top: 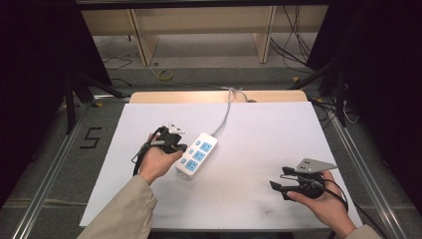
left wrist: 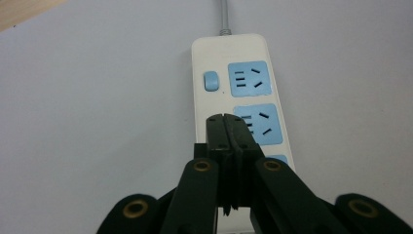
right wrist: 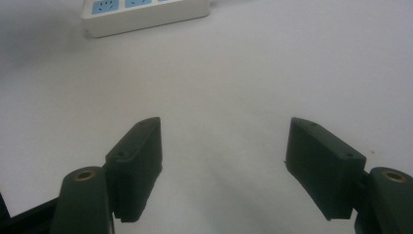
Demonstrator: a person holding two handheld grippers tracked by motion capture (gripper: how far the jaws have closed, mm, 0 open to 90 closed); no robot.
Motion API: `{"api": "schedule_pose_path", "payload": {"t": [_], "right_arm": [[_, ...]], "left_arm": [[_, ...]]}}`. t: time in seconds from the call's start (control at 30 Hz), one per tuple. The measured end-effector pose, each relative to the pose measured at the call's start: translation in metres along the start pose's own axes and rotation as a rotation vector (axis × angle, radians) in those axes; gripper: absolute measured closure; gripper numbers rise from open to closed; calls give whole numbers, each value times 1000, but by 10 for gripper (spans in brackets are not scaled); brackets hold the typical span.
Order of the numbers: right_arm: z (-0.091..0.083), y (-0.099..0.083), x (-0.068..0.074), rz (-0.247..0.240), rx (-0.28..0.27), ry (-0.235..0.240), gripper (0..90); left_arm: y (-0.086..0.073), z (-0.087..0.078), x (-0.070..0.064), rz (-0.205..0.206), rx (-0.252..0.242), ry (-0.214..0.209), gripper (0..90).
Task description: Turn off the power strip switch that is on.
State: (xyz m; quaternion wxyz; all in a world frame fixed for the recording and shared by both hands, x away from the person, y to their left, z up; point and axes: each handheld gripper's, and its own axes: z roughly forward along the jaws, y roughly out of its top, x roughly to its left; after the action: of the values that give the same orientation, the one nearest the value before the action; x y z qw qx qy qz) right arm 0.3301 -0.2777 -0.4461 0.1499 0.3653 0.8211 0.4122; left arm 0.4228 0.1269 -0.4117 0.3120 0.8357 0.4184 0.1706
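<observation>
White plastic power strip (top: 197,155) with light-blue socket faces lies on the white sheet (top: 259,134) covering the table, left of centre, angled, its grey cable (top: 225,117) running off toward the far edge. Left gripper (top: 182,148), black, held in the person's left hand (top: 158,162), sits over the near end of the strip; in the left gripper view its jaws are pressed together, nothing between them, tips over the strip body beside the middle socket, contact cannot be told. A small light-blue switch (left wrist: 211,81) sits on the strip beyond the tips. Right gripper (top: 276,181), black with grey three-cornered plate, held in the right hand (top: 326,205) at the near right, well apart from the strip, jaws spread wide, empty above bare sheet.
</observation>
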Motion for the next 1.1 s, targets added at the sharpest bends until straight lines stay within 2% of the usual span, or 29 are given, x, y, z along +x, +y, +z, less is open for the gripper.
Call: {"api": "schedule_pose_path", "payload": {"t": [0.07, 1.1], "right_arm": [[0, 0, 0, -1, 0, 0, 298], [0, 0, 0, 0, 5, 0, 298]], "left_arm": [[1, 1, 1, 10, 4, 1, 897], [10, 14, 6, -9, 9, -3, 897]]}}
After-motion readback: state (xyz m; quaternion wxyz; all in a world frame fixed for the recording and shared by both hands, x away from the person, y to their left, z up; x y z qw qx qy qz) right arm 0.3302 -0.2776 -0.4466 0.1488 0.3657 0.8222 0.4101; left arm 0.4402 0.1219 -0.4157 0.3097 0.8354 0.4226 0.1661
